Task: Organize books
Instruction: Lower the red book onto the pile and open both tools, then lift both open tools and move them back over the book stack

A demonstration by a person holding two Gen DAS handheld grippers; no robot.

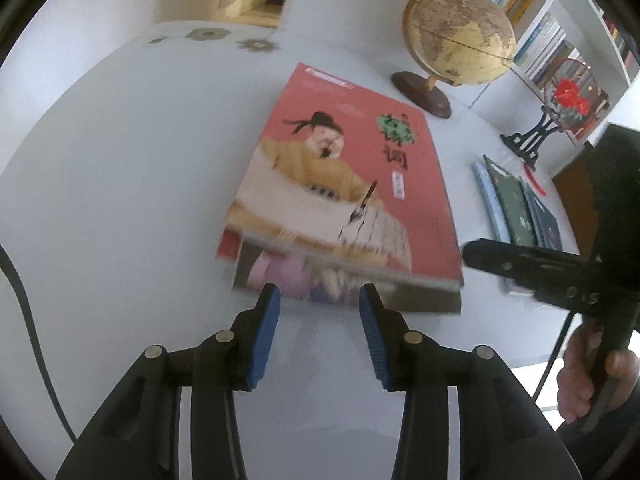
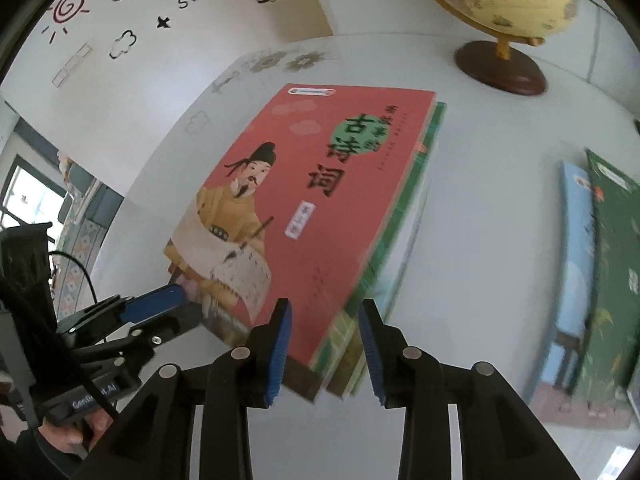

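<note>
A stack of books topped by a red-covered book lies flat on the white table. My left gripper stands at the stack's near edge. Its blue pads are apart and grip nothing. The stack's near right corner sits between the fingers of my right gripper, whose jaws stand apart with no clear press on the books. From the left wrist view the right gripper comes in from the right. In the right wrist view the left gripper shows at the stack's left corner.
A second group of blue and green books lies to the right. A globe on a wooden base stands behind the stack. A round fan with red flowers on a black stand and bookshelves are far right.
</note>
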